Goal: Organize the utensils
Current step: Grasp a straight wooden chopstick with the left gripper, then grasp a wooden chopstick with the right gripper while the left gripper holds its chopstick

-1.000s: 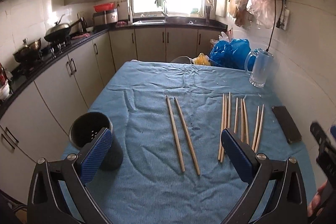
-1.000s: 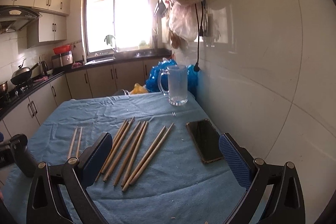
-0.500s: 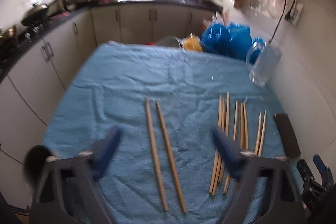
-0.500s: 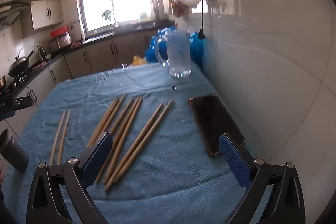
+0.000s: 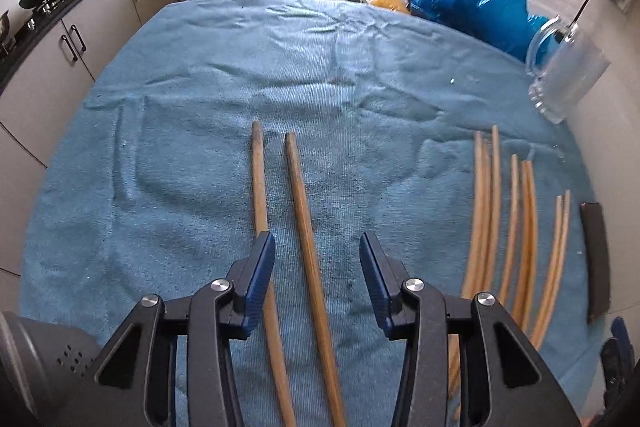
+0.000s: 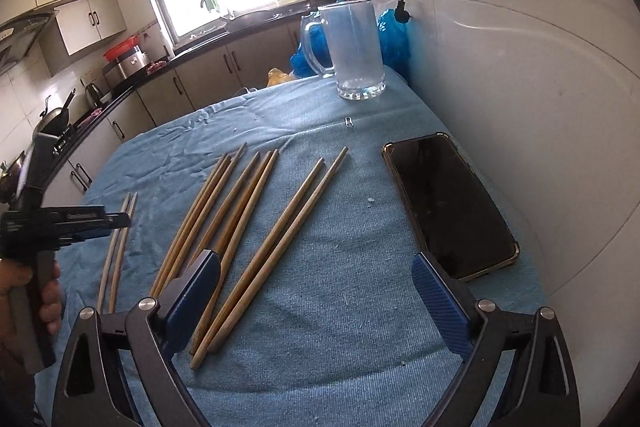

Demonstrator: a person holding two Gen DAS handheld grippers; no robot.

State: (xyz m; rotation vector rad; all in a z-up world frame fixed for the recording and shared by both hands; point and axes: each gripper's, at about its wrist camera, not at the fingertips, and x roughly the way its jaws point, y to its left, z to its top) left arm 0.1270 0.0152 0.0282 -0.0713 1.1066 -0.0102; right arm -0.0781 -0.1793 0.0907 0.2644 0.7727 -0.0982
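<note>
Several wooden chopsticks lie on a blue cloth (image 5: 200, 115). In the left wrist view my left gripper (image 5: 317, 259) is open and low over a separate pair of chopsticks (image 5: 298, 211); one stick runs between the jaws, the other lies under the left finger (image 5: 260, 267). A grey utensil holder (image 5: 36, 359) stands at the lower left. A group of several chopsticks (image 5: 508, 227) lies to the right. In the right wrist view my right gripper (image 6: 316, 291) is open above the near ends of that group (image 6: 248, 223). The left gripper (image 6: 80, 221) shows at the left over the pair (image 6: 118, 247).
A black phone (image 6: 448, 203) lies by the white wall on the right. A glass mug (image 6: 354, 51) stands at the far right corner, with blue bags (image 5: 472, 7) behind it. Kitchen cabinets and a counter run along the left and back.
My left gripper has dropped and moved forward over the separate pair, and its jaws have narrowed. My right gripper has tilted down and moved closer to the group of chopsticks.
</note>
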